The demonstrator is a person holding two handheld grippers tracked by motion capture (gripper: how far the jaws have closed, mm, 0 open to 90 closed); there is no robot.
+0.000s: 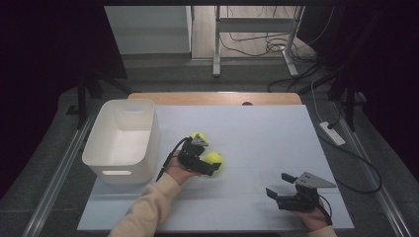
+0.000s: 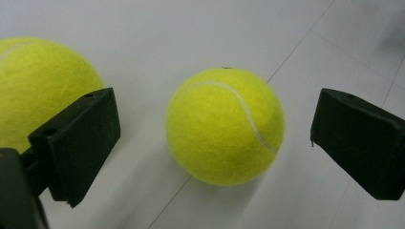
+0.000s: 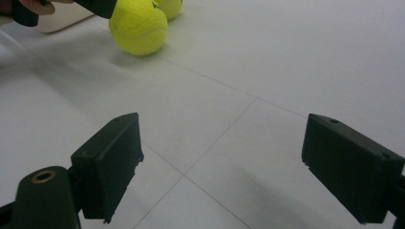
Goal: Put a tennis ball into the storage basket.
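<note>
Straddling the nearer tennis ball (image 2: 224, 126), our left claw (image 1: 203, 159) has its jaws spread wide, one on each side of the ball with clear gaps on both flanks; nothing is pinched yet. Seen from the claw's own camera, the ball sits dead ahead at twelve o'clock on the white worktop (image 1: 276, 138), and a second tennis ball (image 2: 36, 88) crowds in at nine o'clock, just behind the left-hand jaw.

That neighbour is our main worry. If we close while that jaw is so close to it, the jaw's outer face may nudge the second ball and send it rolling across the smooth surface. The target itself is round and free to roll too: should one jaw reach it before the other, it would squirt forward out of the grip. Closing too near its top would let it pop downward and away.

In the high view, the left forearm (image 1: 148, 207) comes in from six o'clock and angles toward one o'clock, the hand low over the worktop. The white bin (image 1: 106, 148) stands at about nine o'clock from that hand, near it.

Our right claw (image 1: 279, 190) rests well apart at about four o'clock, jaws spread over bare worktop, holding nothing, pointed toward the balls.
</note>
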